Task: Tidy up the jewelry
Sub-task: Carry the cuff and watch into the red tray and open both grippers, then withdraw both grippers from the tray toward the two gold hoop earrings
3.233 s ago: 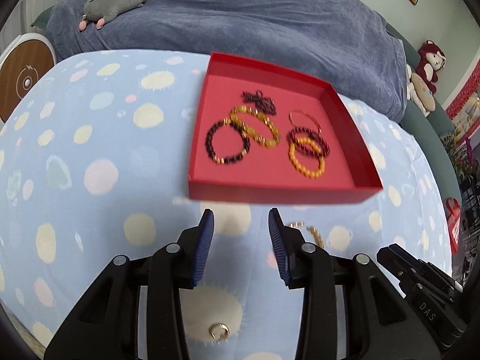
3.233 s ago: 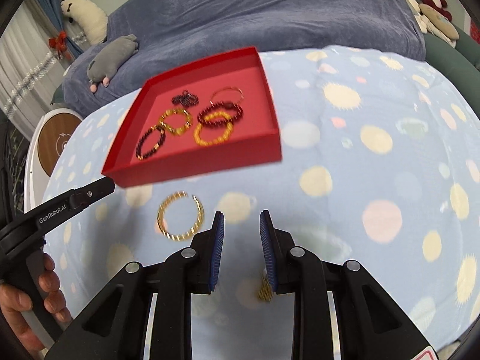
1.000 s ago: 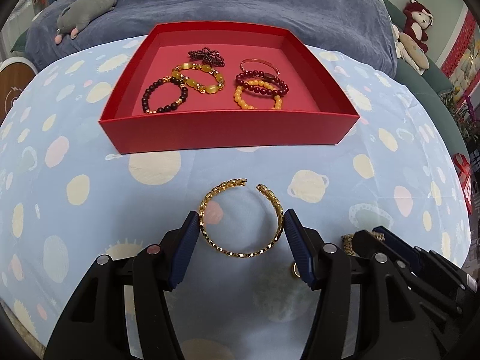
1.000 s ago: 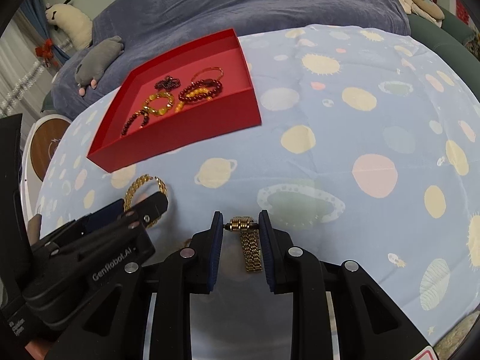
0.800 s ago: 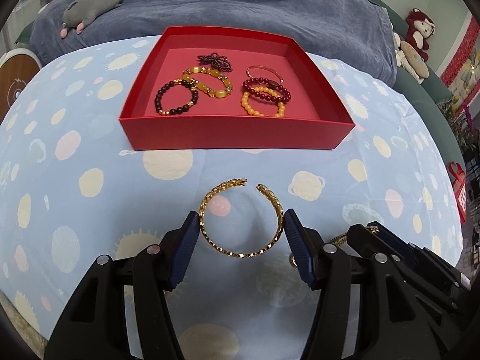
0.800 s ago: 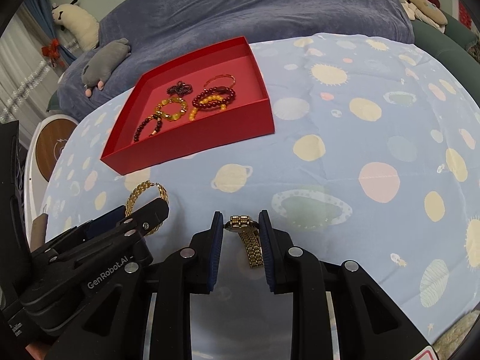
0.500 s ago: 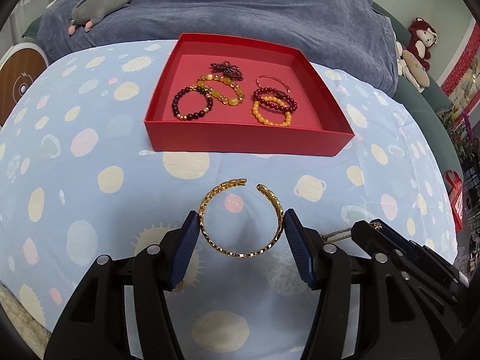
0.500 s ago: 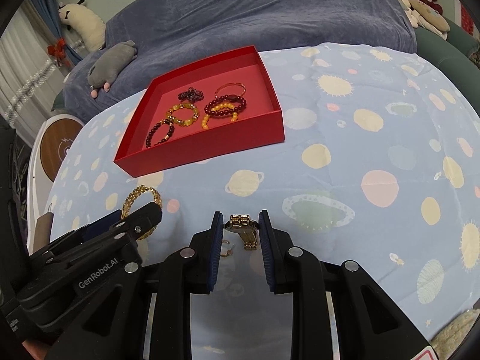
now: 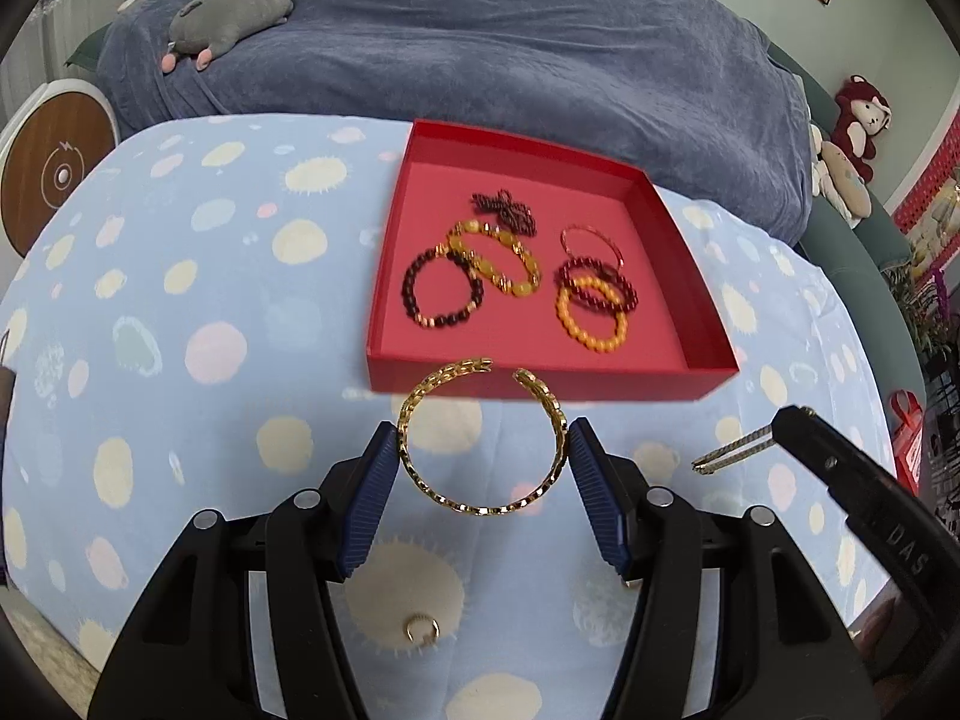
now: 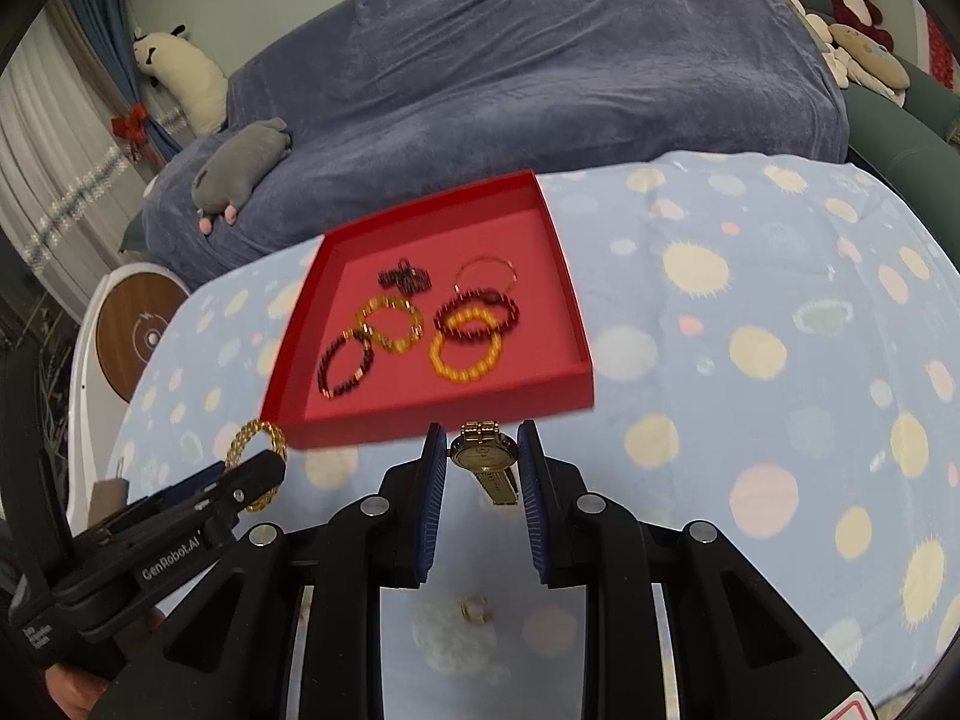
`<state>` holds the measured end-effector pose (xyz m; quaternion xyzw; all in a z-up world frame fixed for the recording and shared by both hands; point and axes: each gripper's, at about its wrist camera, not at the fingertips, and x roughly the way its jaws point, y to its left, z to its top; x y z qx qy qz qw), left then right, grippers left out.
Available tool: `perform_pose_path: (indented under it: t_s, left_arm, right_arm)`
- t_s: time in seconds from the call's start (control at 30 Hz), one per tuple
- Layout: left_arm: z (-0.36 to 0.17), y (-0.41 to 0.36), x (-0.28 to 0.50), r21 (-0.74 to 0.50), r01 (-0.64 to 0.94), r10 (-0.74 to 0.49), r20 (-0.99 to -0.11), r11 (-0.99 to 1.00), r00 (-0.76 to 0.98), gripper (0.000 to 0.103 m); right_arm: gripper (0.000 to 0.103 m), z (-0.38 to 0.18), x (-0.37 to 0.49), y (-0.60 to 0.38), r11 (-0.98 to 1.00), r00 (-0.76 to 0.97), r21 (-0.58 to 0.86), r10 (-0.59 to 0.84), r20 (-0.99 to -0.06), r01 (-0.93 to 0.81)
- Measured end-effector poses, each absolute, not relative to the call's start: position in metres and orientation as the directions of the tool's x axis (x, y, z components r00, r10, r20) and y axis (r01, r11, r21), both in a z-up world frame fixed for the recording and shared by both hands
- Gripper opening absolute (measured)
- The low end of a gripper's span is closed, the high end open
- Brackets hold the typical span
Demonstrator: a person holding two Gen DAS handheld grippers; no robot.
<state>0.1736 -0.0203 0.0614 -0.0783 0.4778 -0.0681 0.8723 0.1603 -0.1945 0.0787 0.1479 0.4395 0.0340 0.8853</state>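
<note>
My left gripper (image 9: 483, 453) is shut on a gold chain cuff bangle (image 9: 480, 438), held in the air just short of the red tray (image 9: 540, 378). My right gripper (image 10: 483, 456) is shut on a gold watch (image 10: 485, 457), whose strap hangs down, also raised just before the red tray (image 10: 444, 408). The tray holds several bead bracelets (image 9: 591, 315) and a thin ring bangle. The bangle also shows at the left in the right wrist view (image 10: 255, 441). The watch strap (image 9: 729, 456) shows at the right of the left wrist view.
A small gold ring (image 9: 422, 629) lies on the dotted blue cloth (image 9: 180, 330) below the grippers; it also shows in the right wrist view (image 10: 474, 607). A blue-covered sofa (image 9: 480, 42) with plush toys stands behind. A round white device (image 9: 54, 162) is at the far left.
Both grippers have risen from the cloth with the bangle and the watch and moved forward toward the tray's near wall.
</note>
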Motion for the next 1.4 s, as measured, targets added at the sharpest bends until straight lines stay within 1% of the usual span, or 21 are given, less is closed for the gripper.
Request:
perform_pose_path:
  t_s: [0.23,0.53,0.87,1.1,1.17,1.23,1.27,1.4]
  left_arm:
    - [0.067,-0.025,0.214,-0.208,0.063,-0.209,-0.812,0.976,0.545,0.056]
    - [0.044,-0.044,0.247,-0.204,0.081,-0.216,-0.835,0.976,0.507,0.056]
    - [0.025,-0.049,0.255,-0.196,0.072,-0.206,-0.853,0.978,0.48,0.056]
    - [0.02,-0.047,0.259,-0.195,0.059,-0.199,-0.859,0.979,0.471,0.056]
    - [0.019,-0.046,0.26,-0.196,0.054,-0.198,-0.86,0.979,0.47,0.056]
    - [0.021,-0.044,0.258,-0.189,0.035,-0.182,-0.856,0.981,0.483,0.059]
    - [0.023,-0.042,0.256,-0.188,0.027,-0.177,-0.853,0.982,0.492,0.063]
    - [0.035,-0.033,0.247,-0.198,0.017,-0.179,-0.839,0.98,0.514,0.064]
  right_arm:
    - [0.023,0.087,0.21,-0.19,0.956,0.626,0.29,0.201,-0.753,0.041]
    - [0.023,0.055,0.247,-0.187,0.959,0.577,0.276,0.194,-0.793,0.057]
    - [0.023,0.032,0.255,-0.187,0.96,0.546,0.271,0.189,-0.816,0.073]
    - [0.023,0.029,0.255,-0.184,0.961,0.541,0.268,0.193,-0.819,0.063]
    - [0.025,0.033,0.255,-0.183,0.964,0.551,0.258,0.183,-0.814,0.061]
    - [0.027,0.036,0.254,-0.183,0.965,0.558,0.256,0.178,-0.81,0.063]
    - [0.027,0.038,0.253,-0.184,0.964,0.561,0.258,0.179,-0.808,0.065]
    - [0.027,0.05,0.241,-0.186,0.964,0.578,0.259,0.177,-0.796,0.061]
